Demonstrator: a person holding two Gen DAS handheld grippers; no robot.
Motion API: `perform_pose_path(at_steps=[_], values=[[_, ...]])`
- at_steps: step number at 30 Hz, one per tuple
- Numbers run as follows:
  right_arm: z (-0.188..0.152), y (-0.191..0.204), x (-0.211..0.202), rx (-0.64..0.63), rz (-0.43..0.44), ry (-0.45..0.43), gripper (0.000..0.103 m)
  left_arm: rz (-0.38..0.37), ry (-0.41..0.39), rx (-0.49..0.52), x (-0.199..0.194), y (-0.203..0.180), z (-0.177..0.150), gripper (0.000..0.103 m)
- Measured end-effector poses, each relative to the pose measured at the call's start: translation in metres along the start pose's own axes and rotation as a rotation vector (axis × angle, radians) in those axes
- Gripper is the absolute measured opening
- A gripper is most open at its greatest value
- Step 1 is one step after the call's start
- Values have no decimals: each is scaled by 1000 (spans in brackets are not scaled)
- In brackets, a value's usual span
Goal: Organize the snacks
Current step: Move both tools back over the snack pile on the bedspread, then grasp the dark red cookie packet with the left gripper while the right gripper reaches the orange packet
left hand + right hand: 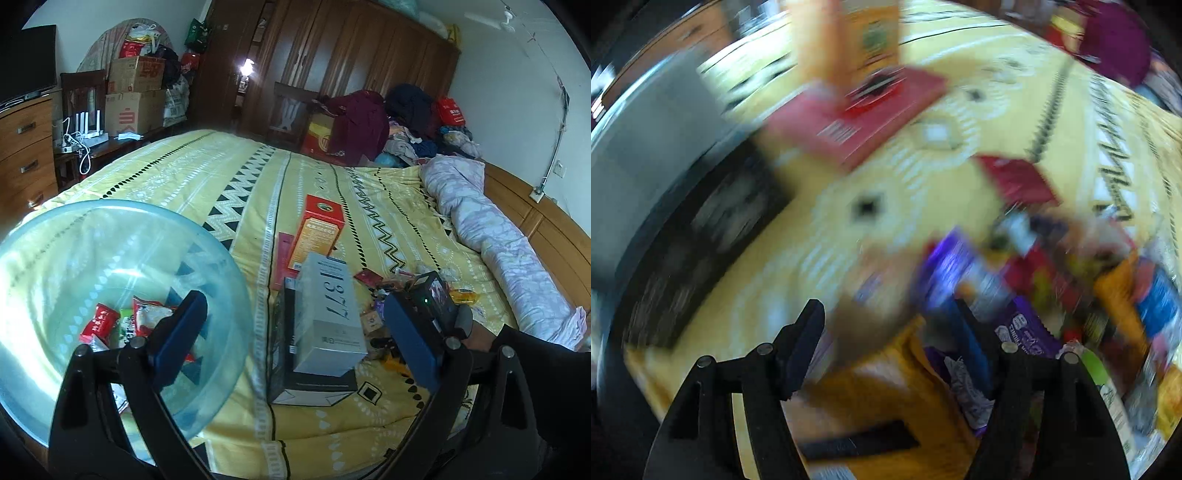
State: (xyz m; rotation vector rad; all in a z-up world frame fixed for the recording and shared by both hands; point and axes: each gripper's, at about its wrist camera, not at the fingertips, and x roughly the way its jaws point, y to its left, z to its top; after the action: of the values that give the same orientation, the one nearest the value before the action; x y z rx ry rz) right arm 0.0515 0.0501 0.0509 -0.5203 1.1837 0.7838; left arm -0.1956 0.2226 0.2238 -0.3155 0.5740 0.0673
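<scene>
On bedspread: four boxes, one bowl; left gripper and right gripper both released, empty.

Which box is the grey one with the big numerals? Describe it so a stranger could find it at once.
Start at the yellow patterned bedspread, then look just right of the clear glass bowl. There the grey box lies on top of a black box, between the open left gripper's fingers. Unlike the orange-red box beyond it, it is pale grey with large dark numerals along its top.
</scene>
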Motion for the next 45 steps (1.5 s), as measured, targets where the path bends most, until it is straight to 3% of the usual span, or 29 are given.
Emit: perform_pose_path(at_steps=[3,5,8,10,14,17,22,27,33,37,41,43,45], values=[[-27,5,-27,-10,-2,-30,69,-27,-5,26,-3,-18,-1,97],[-42,-2,-71,74,-36,-168,73,-48,-6,36,-4,-29,-2,97],[-82,-12,-140,294,-21,-404,81,-65,-1,43,-5,-40,-7,97],[-108,-9,-157,416,-14,-463,83,-80,7,45,-6,-46,-11,97],[-141,18,-130,521,102,-422,82,-99,25,50,-5,-54,-17,97],[-135,28,-94,555,100,-353,79,-106,46,62,-5,-56,-23,97],[-108,25,-62,587,18,-312,80,-111,64,48,-4,-55,-29,97],[-82,30,-36,531,-68,-266,79,-105,61,8,-2,-47,-30,100],[-75,47,-16,419,-172,-194,77,-115,82,-4,6,-49,-35,100],[-89,49,-34,419,-120,-253,75,-132,94,28,6,-59,-38,100],[-113,49,-95,396,-62,-409,75,-157,109,58,11,-78,-43,100],[-130,42,-126,395,-87,-465,75,-198,139,74,20,-95,-48,100],[-150,25,-154,422,-123,-499,75,-289,216,53,41,-113,-57,100]])
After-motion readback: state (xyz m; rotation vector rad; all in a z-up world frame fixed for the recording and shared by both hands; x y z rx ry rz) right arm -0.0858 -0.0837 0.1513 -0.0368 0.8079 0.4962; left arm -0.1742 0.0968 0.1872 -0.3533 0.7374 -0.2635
